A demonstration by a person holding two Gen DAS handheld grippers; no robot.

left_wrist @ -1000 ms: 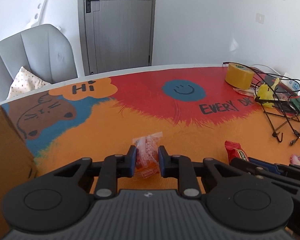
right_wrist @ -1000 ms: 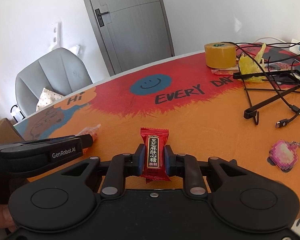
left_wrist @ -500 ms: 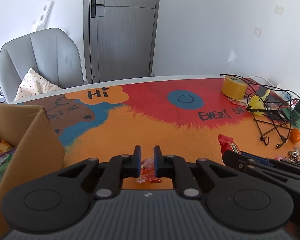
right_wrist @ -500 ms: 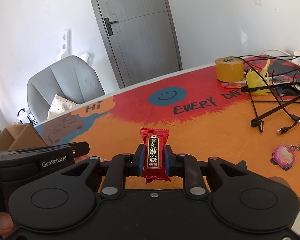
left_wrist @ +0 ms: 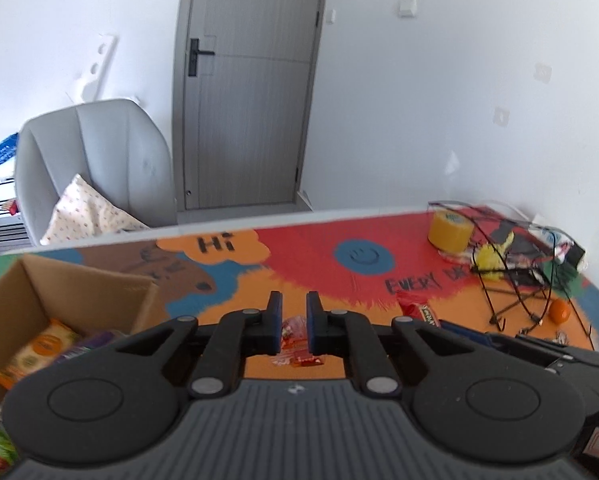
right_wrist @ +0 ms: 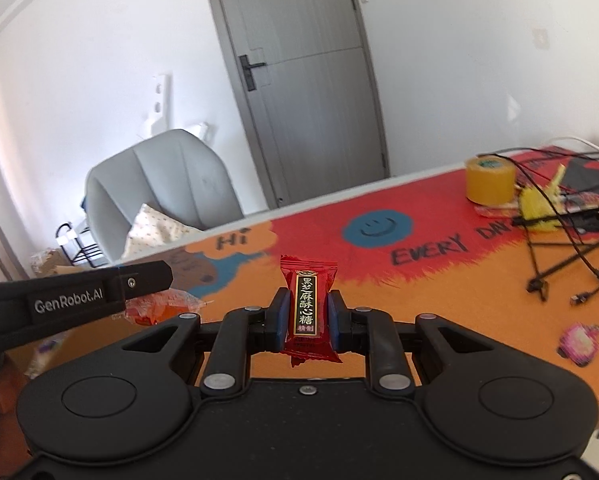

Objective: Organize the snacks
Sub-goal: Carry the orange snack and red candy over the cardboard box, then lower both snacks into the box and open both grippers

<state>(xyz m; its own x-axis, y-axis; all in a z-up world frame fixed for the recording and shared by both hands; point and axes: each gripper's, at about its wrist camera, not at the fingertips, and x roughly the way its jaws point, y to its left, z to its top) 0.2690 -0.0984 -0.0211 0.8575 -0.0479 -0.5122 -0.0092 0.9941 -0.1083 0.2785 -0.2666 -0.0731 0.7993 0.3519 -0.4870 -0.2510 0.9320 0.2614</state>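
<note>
My left gripper [left_wrist: 294, 312] is shut on a clear packet of orange snack [left_wrist: 297, 338], which hangs between the blue pads above the table mat. The right wrist view shows the same packet [right_wrist: 159, 306] under the left gripper's fingers [right_wrist: 139, 282]. My right gripper [right_wrist: 308, 308] is shut on a red wrapped candy [right_wrist: 307, 276] with gold lettering, held upright. That candy [left_wrist: 417, 308] also shows in the left wrist view, to the right. An open cardboard box [left_wrist: 83, 280] with several snack packs inside stands at the left, below and beside the left gripper.
On the right of the colourful table mat [left_wrist: 319, 264] are a yellow tape roll [left_wrist: 449, 232], a black wire stand with cables [left_wrist: 515, 284], an orange fruit [left_wrist: 559, 312] and a pink keychain [right_wrist: 579, 338]. A grey chair [left_wrist: 99, 168] stands behind the table's far edge.
The left gripper's jaws closed on the orange packet. Both grippers rose off the table with their snacks, and the box interior came into view at the left.
</note>
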